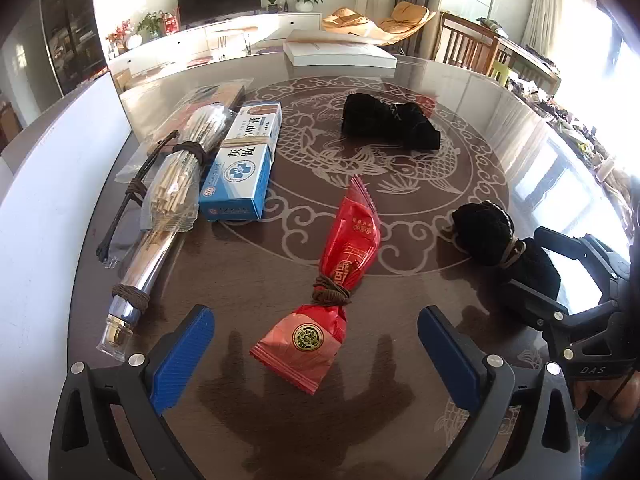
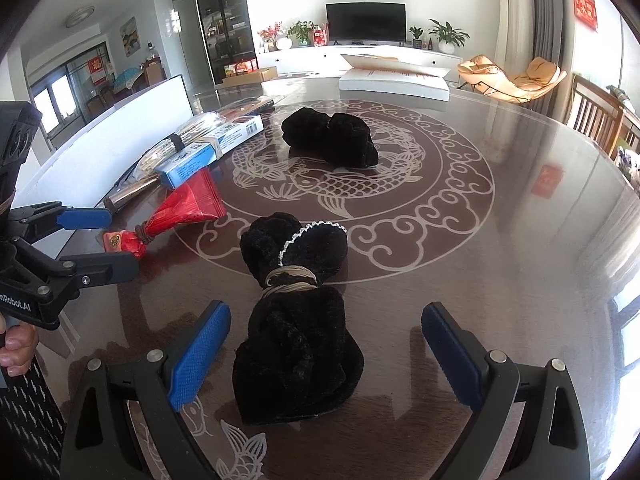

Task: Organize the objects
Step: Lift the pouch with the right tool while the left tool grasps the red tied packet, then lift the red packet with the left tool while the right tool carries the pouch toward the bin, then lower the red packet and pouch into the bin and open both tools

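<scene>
From the left wrist view, your left gripper point(image 1: 316, 356) stands wide apart with nothing between its fingers, hovering low over the red snack packet point(image 1: 334, 292), which lies on the table between the blue pads and is cinched at its waist by a brown cord point(image 1: 331, 293). If this packet is your pick, I would close on the tied waist, not the puffed end nearest you: the wrapper looks slick and would likely crush or slip. To the left lie a blue-and-white box point(image 1: 244, 160) banded with a rubber band, touching a bundle of chopsticks in clear wrap point(image 1: 184, 168), and beside that a shiny tube point(image 1: 138, 276) bound with cord. A loose black cloth heap point(image 1: 390, 124) sits further off toward the middle. At the right edge your right gripper point(image 1: 556, 276) is over a black tied bundle point(image 1: 488, 236).

From the right wrist view, your right gripper point(image 2: 326, 356) is likewise open and empty, its pads on either side of the black velvety bundle point(image 2: 296, 320), which is tied with pale string point(image 2: 290, 278) and lies flat on the table. Come down evenly and pinch near the string; the soft pile will probably compress, so close fully before lifting.

The dark glossy table point(image 2: 500, 280) carries a pale carp-and-cloud pattern and strong glare, which may mislead your sense of height. A white flat box point(image 2: 394, 80) rests at the far edge. Beyond are a television point(image 2: 366, 22), potted plants and tan lounge chairs point(image 2: 512, 74).
</scene>
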Action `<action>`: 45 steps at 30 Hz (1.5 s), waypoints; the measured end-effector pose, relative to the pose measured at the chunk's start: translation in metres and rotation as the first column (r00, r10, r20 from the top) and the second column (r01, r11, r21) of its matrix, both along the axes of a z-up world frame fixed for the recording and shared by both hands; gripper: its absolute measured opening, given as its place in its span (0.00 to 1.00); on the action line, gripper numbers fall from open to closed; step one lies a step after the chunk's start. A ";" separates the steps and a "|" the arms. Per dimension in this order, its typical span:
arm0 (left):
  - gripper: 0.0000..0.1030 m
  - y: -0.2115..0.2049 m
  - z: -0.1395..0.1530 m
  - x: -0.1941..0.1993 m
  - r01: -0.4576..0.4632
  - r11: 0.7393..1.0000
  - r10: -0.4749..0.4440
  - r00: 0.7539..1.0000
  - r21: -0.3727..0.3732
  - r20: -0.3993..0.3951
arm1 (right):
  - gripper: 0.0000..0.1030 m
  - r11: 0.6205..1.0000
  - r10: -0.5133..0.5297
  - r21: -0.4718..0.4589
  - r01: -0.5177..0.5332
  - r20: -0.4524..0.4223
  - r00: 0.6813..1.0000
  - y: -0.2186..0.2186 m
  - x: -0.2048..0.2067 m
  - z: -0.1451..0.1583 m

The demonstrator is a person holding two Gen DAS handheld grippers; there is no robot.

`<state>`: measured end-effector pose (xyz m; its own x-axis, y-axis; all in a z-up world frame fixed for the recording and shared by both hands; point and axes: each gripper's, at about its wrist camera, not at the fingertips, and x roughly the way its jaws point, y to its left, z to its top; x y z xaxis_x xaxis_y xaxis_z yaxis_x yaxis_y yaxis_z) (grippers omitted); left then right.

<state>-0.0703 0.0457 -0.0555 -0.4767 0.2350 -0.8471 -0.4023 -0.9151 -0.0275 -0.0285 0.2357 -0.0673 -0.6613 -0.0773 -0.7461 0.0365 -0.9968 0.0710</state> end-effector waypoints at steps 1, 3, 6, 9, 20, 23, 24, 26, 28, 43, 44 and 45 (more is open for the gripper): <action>1.00 0.000 -0.005 -0.004 -0.017 1.000 0.018 1.000 -0.018 0.011 | 0.94 1.000 -0.001 0.000 0.001 0.000 1.000 0.000 0.000 0.000; 1.00 0.004 -0.014 -0.009 -0.039 0.998 0.041 0.999 -0.044 0.035 | 0.94 1.000 -0.002 -0.004 0.002 0.002 1.000 0.000 0.000 0.000; 0.93 0.013 -0.017 -0.010 -0.031 0.998 0.032 0.999 -0.048 0.024 | 0.94 1.000 -0.001 -0.005 0.001 0.004 1.000 0.000 -0.001 0.000; 0.23 0.016 -0.008 -0.008 -0.017 1.000 0.017 1.000 -0.026 -0.012 | 0.94 1.000 -0.001 -0.009 0.001 0.008 1.000 0.001 -0.002 -0.001; 0.20 -0.048 0.019 0.025 -0.186 0.959 0.190 0.982 0.212 -0.001 | 0.73 0.994 0.107 -0.034 -0.103 0.201 0.974 -0.008 -0.033 0.007; 0.20 -0.060 0.033 0.036 -0.204 0.949 0.215 0.976 0.242 -0.020 | 0.31 0.988 0.136 0.048 -0.150 0.211 0.968 -0.020 -0.031 0.007; 0.20 -0.065 0.039 0.041 -0.211 0.944 0.226 0.974 0.255 -0.030 | 0.31 0.987 0.144 0.039 -0.155 0.206 0.968 -0.022 -0.031 0.009; 0.20 -0.079 0.055 0.049 -0.224 0.931 0.249 0.967 0.287 -0.055 | 0.31 0.986 0.153 0.035 -0.162 0.172 0.973 -0.029 -0.029 0.023; 0.20 -0.100 0.072 0.056 -0.247 0.916 0.283 0.956 0.315 -0.075 | 0.31 0.983 0.183 -0.002 -0.184 0.114 0.976 -0.042 -0.032 0.047; 0.20 -0.342 0.108 0.035 -0.651 0.730 0.672 0.739 0.210 -0.048 | 0.31 0.768 0.629 -0.090 -0.634 -0.076 0.774 -0.355 -0.114 0.146; 0.20 -0.349 0.103 0.034 -0.661 0.724 0.680 0.732 0.199 -0.041 | 0.31 0.760 0.641 -0.082 -0.644 -0.062 0.765 -0.372 -0.118 0.139; 0.20 -0.355 0.100 0.032 -0.668 0.720 0.685 0.728 0.189 -0.038 | 0.31 0.755 0.650 -0.082 -0.651 -0.044 0.759 -0.385 -0.123 0.130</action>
